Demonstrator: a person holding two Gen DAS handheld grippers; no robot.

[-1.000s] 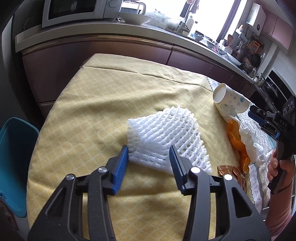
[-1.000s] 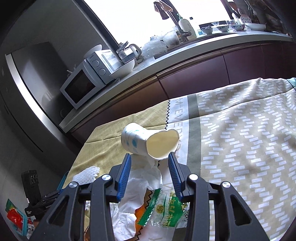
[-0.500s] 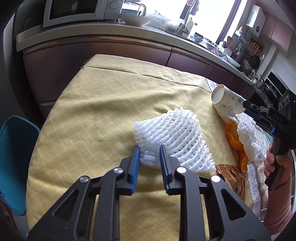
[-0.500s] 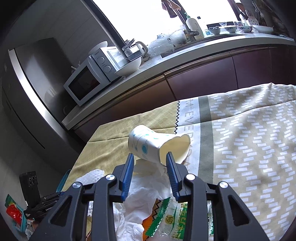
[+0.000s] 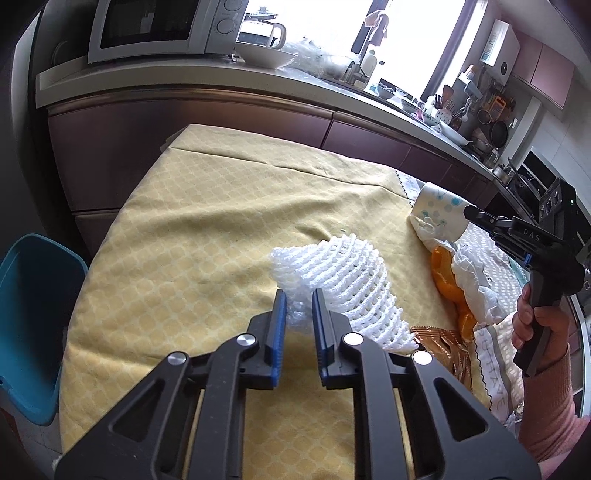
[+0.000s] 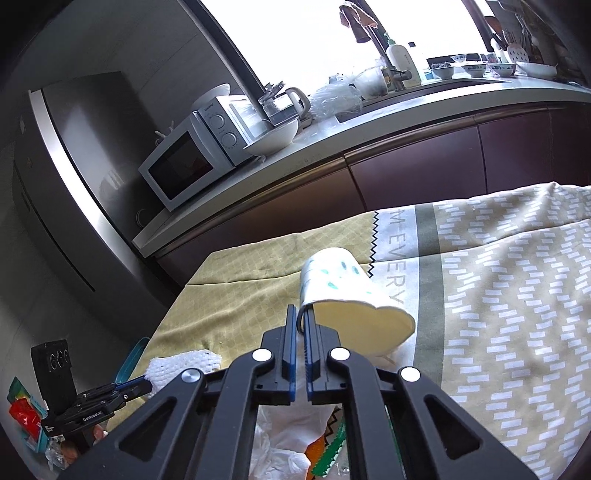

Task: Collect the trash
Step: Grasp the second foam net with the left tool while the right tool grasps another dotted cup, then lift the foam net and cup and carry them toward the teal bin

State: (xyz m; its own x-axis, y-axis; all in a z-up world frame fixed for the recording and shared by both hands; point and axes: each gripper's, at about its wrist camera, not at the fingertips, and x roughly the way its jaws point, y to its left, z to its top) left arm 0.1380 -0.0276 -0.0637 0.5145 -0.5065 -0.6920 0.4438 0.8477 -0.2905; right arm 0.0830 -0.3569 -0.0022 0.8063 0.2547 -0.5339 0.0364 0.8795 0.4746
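A white foam fruit net [image 5: 343, 273] lies on the yellow tablecloth [image 5: 207, 236]. My left gripper [image 5: 298, 306] pinches its near corner; the jaws are still closing and the corner bunches between the blue pads. The same foam net [image 6: 181, 363] shows low at the left of the right wrist view. A white paper cup [image 6: 343, 284] with blue-green spots lies on its side, mouth toward me. My right gripper [image 6: 302, 317] is shut on the cup's rim, one pad inside and one outside. The paper cup [image 5: 439, 218] and right gripper [image 5: 469, 214] also appear at the right of the left wrist view.
An orange wrapper [image 5: 448, 280], a white plastic bag [image 5: 476, 280] and a brown foil packet [image 5: 443, 347] lie by the cup. A teal bin [image 5: 33, 317] stands left of the table. Behind runs a kitchen counter [image 5: 221, 77] with a microwave [image 5: 155, 26]. A hand [image 5: 535, 325] holds the right gripper.
The left jaws closed onto the foam net's corner and lifted it slightly. The right jaws closed onto the cup's rim, and the cup tipped up a little.
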